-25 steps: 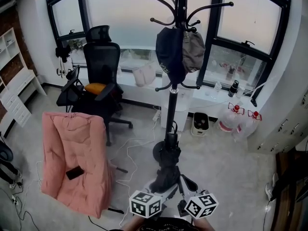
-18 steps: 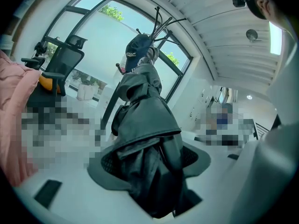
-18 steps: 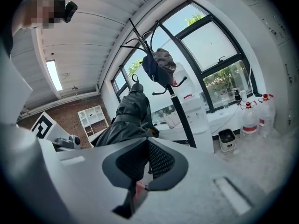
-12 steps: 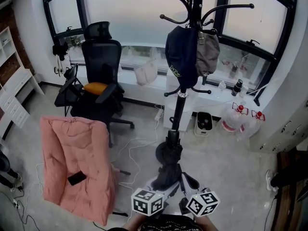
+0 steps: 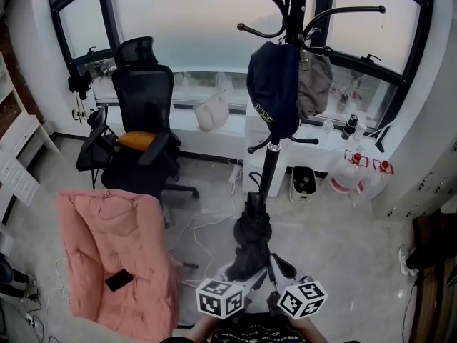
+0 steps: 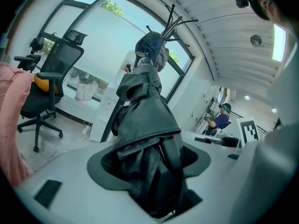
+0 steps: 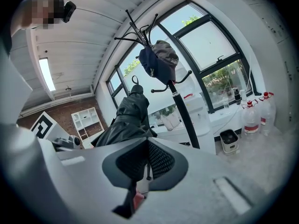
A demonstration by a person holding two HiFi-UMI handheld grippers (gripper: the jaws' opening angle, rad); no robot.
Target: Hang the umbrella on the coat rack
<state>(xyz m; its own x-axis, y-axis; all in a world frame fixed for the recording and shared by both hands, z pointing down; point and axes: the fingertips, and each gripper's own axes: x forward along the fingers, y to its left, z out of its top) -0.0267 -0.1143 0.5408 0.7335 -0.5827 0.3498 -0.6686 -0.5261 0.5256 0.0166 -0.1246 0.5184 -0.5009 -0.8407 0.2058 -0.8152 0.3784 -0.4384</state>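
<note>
A folded black umbrella points away from me toward the foot of the coat rack. The rack is a black pole with curved hooks; a dark cap and a grey cap hang on it. My left gripper is shut on the umbrella's bunched fabric, which fills its jaws. My right gripper sits beside it at the umbrella's near end. Its pads stand almost together on a thin dark part there, with the umbrella rising to the left and the rack beyond.
A black office chair stands at the left by the window. A pink padded chair with a dark phone on it is nearer. White cables lie on the floor. Water bottles stand at the right. A person stands far off.
Both grippers and the umbrella have moved toward the coat rack, which now looms larger and higher in the head view. The grips look the same.
</note>
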